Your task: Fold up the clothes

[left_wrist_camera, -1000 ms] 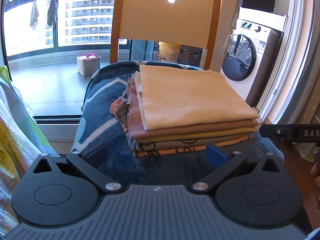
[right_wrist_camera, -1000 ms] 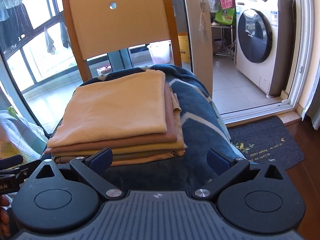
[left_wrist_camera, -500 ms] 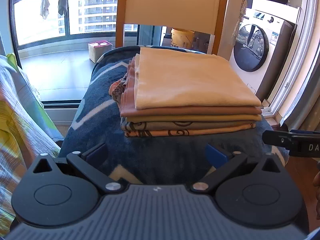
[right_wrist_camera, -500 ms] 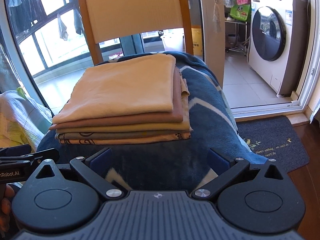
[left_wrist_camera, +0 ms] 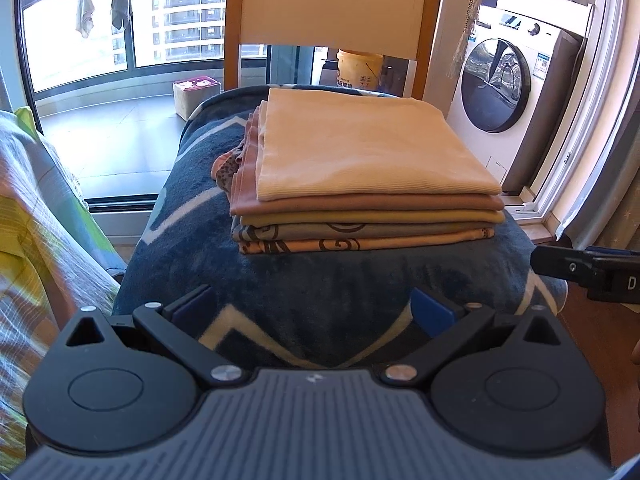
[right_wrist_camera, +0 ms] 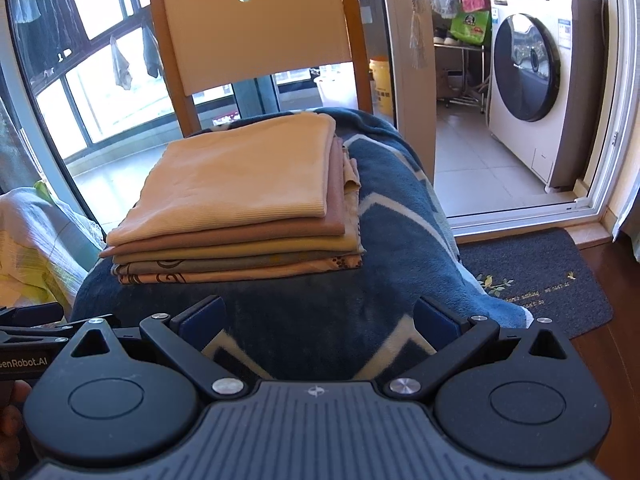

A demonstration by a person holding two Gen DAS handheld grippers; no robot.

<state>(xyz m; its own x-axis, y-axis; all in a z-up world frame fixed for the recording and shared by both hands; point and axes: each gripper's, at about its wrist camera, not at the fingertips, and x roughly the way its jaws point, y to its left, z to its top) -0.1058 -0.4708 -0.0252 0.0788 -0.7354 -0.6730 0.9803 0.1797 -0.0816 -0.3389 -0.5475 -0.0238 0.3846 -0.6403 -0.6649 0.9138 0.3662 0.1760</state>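
A blue blanket (left_wrist_camera: 192,208) covers the chair (right_wrist_camera: 256,28) seat. On it lies the stack of folded clothes (left_wrist_camera: 360,184), well in front of both tools. The left hand-held gripper (left_wrist_camera: 312,308) and right hand-held gripper (right_wrist_camera: 320,316) are spread wide, holding nothing.

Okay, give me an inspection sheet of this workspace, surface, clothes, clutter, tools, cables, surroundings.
Surface: blue patterned blanket draped over the chair seat.
Job's things: stack of folded clothes, five layers, peach piece on top.
Clutter: striped yellow-green fabric at the left.
Tools: left tool and right tool both open, empty, short of the stack.
Cables: nothing seen.
Surroundings: washing machine, doormat, balcony windows.
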